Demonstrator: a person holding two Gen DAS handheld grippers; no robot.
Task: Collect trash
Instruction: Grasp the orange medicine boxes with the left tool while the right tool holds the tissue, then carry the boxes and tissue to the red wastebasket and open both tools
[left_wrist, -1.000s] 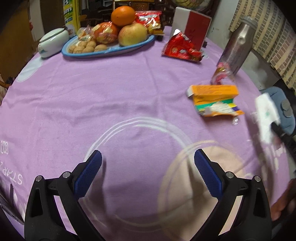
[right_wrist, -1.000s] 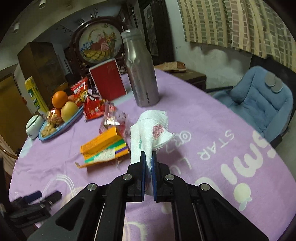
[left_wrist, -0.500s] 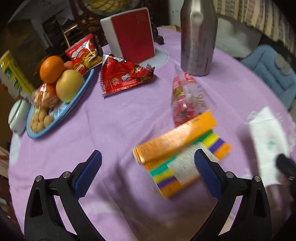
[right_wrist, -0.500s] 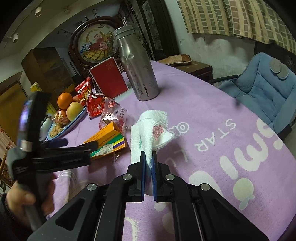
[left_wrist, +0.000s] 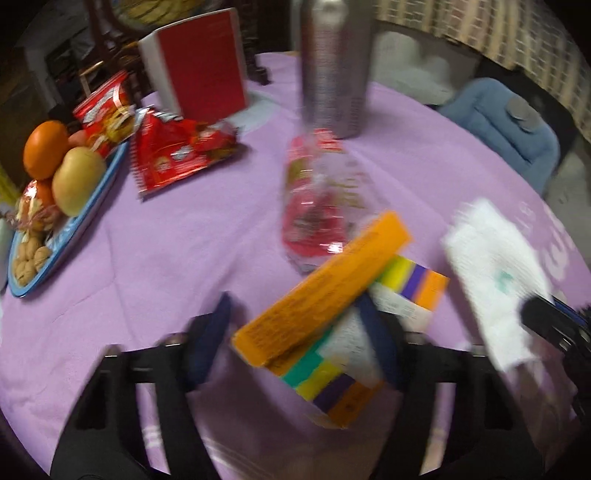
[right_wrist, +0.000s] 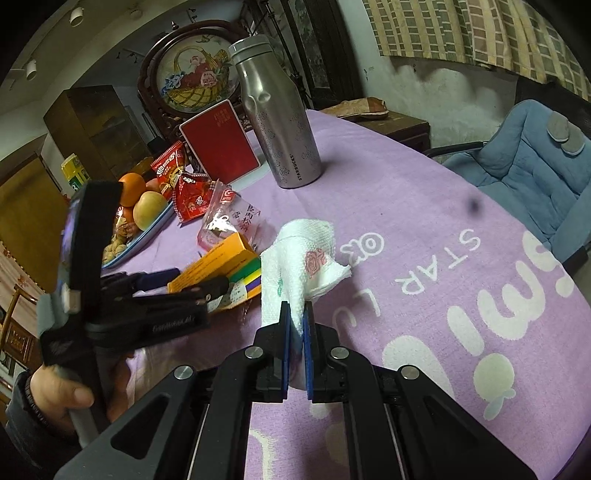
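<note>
Two grippers: left gripper fingers closing around the light, crushable orange carton; right gripper pinches the soft napkin beside it.

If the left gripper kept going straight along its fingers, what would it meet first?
Most likely the flattened orange carton. The left gripper is closing with the carton's near end already between its fingers, whether touching is blurred. Beyond lies the clear red-printed wrapper, then the steel bottle.
</note>
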